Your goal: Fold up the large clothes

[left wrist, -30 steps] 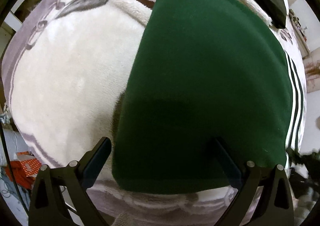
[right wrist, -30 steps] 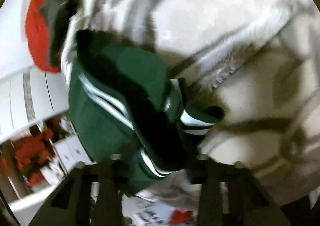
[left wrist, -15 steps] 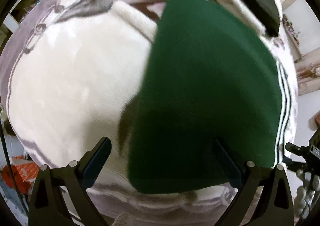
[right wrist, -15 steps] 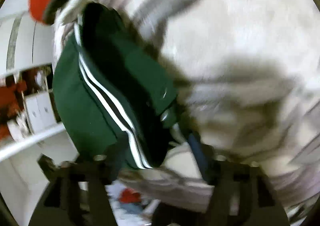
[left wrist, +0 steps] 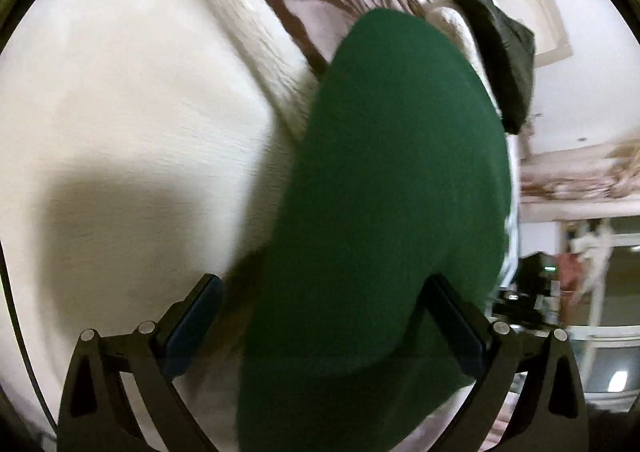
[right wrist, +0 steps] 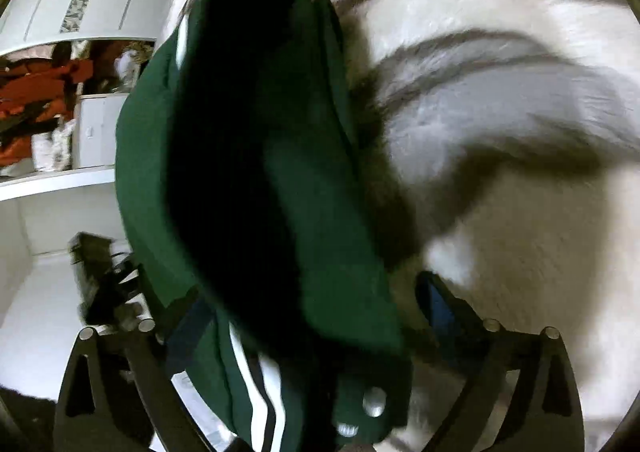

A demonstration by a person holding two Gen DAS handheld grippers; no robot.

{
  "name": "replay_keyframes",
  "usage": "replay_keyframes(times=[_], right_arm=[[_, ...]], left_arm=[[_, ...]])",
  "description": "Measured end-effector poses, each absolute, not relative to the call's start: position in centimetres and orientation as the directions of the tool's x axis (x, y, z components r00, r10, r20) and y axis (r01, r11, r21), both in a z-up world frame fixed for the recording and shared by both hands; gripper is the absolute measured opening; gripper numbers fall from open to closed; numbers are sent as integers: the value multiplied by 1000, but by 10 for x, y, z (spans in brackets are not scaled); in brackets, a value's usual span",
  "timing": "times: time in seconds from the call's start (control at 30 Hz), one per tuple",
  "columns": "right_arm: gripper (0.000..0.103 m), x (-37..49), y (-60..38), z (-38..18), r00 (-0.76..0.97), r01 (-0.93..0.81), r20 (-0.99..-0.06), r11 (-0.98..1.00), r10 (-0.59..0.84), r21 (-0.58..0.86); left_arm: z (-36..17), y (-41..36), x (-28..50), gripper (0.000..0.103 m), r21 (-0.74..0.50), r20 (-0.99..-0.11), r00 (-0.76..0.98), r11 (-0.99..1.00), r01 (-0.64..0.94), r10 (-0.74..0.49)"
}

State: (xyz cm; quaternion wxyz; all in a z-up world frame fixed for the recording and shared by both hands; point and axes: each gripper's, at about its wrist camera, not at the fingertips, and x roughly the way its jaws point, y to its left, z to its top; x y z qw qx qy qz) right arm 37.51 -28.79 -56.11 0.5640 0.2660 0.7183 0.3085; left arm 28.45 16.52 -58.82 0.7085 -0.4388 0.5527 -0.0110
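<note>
Between the wide-apart fingers of the left gripper, the green garment stretches lengthwise away across the bed. Right view: the right gripper is likewise released, garment bunched between its fingers, striped edge nearest.

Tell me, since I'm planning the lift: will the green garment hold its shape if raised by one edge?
Probably not. The green garment bunches in soft layers, so it would likely droop. Its thick cloth probably grips the fleecy blanket, dragging rather than sliding.
</note>
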Motion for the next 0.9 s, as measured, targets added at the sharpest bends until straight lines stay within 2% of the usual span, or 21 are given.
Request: replay_keyframes(times=[0.13,0.27,0.3,0.37,0.43,0.47,0.5,0.53,0.6,0.7,0.9], right_arm=[[103,393,-280,-578,-293,42,-553,588,780,808],[103,410,-259,-589,-348,105,-408,468,844,878],[103,413,-249,-591,-367,104,-398,462,841,881],[103,419,-230,-595,-386,83,-421,485,821,870],[103,425,-223,-594,-351,96,-428,487,833,868],[98,427,-226,-593,-323,117,-421,477,848,871],[81,427,-229,-591,-304,126,-421,474,854,871],[77,427,-234,-588,-273,140,-432,480,860,866],[62,423,-240,-583,-243,156,-430,473,869,867],[55,419,-249,-570,-201,178,-444,479,873,860],[52,423,-273,-530,-100,217,-439,450,893,866]], left_arm=[[-593,165,283,103,-719,-695,422,550,-426,-582],[-594,168,293,102,-769,-640,455,508,-388,-620],[-591,169,295,102,-777,-630,466,502,-380,-621],[-588,171,302,97,-776,-630,476,513,-367,-613],[-581,172,305,84,-766,-641,486,537,-353,-594],[-581,173,309,80,-767,-639,488,538,-348,-595],[-578,174,309,72,-763,-643,488,549,-342,-590],[-576,175,308,65,-760,-646,488,556,-338,-587],[-568,174,310,62,-759,-646,481,568,-320,-592],[-557,169,322,60,-751,-653,465,591,-294,-597],[-519,172,347,59,-742,-653,447,634,-217,-611]])
